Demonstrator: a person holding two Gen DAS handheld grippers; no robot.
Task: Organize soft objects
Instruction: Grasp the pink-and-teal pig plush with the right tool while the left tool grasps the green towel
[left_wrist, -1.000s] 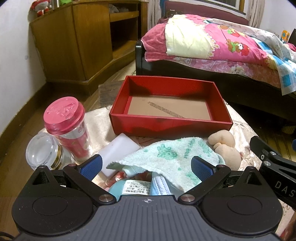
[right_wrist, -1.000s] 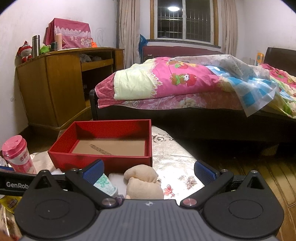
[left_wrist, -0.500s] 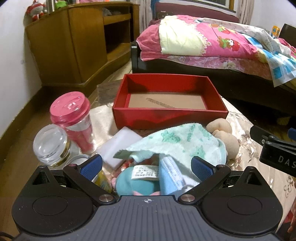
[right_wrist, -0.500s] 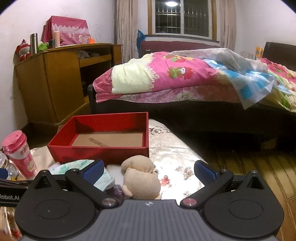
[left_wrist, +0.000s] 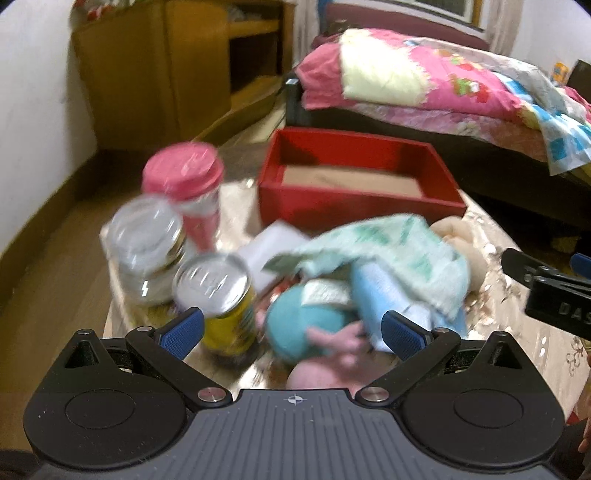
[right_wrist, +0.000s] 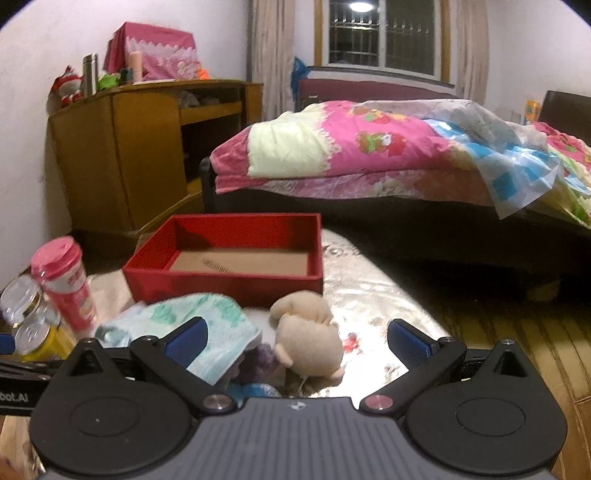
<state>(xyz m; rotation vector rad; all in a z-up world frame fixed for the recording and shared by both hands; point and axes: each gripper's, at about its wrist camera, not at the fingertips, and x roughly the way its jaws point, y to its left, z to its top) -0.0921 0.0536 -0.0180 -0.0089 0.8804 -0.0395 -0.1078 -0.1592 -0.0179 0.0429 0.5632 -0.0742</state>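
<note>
left gripper (left_wrist: 291, 334): jaws wide, holding nothing; teal plush (left_wrist: 301, 332) lower centre between its fingers | right gripper (right_wrist: 297, 338): jaws wide, empty; beige plush (right_wrist: 310, 341) between fingers | red box (right_wrist: 225, 284): mid-frame, behind towel (right_wrist: 207, 325)

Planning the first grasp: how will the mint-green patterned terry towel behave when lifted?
The mint-green patterned terry towel lies draped in folds over the plush toys, so it will probably hang limp. Probably light. Lifting may drag the teal plush toy beneath.
</note>
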